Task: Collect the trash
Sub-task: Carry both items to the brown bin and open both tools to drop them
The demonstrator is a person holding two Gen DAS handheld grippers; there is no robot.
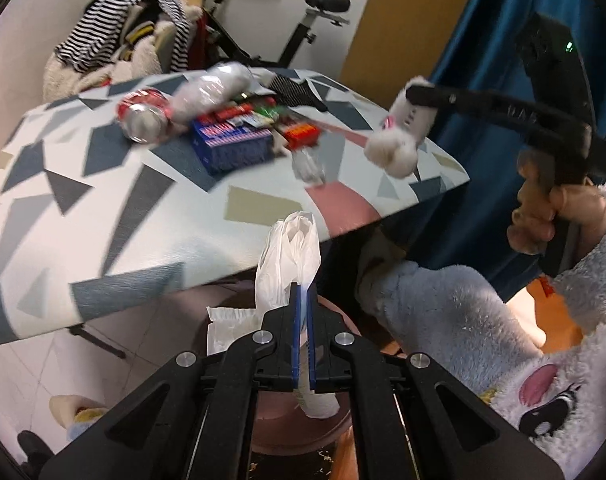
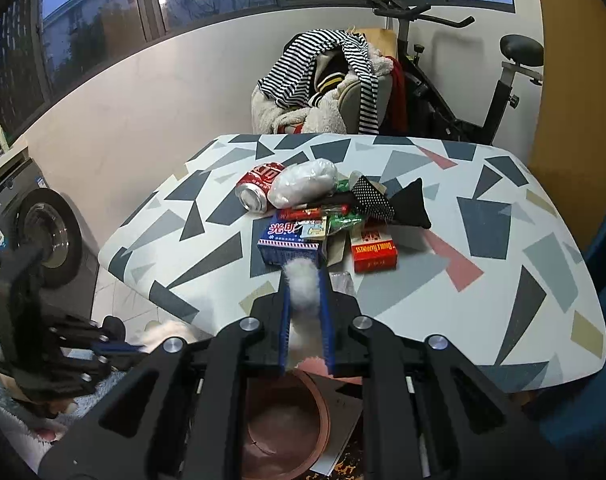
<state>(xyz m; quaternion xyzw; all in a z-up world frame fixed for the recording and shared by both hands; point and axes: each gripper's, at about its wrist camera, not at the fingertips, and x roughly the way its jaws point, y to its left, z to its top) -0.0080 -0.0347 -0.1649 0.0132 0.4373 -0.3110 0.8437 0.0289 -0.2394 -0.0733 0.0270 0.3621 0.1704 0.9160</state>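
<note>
Your left tongs (image 1: 303, 292) are clamped tight on a crumpled white plastic bag (image 1: 289, 256), held off the bench (image 1: 103, 208) edge above a reddish-brown bin (image 2: 287, 420) on the floor. Your right tongs (image 2: 305, 276) are nearly closed, pinching a white fluffy tuft (image 2: 303, 286) over the near bench edge. Farther out on the bench lie a red can (image 2: 259, 188), a blue box (image 2: 289, 246) and a red box (image 2: 373, 250).

Left wrist view: red crushed drink can (image 1: 145, 114) and clear plastic bottle (image 1: 211, 90) motion-blurred. Round pinkish-brown bin (image 2: 287, 420) half hidden behind gripper linkages, lower centre.
</note>
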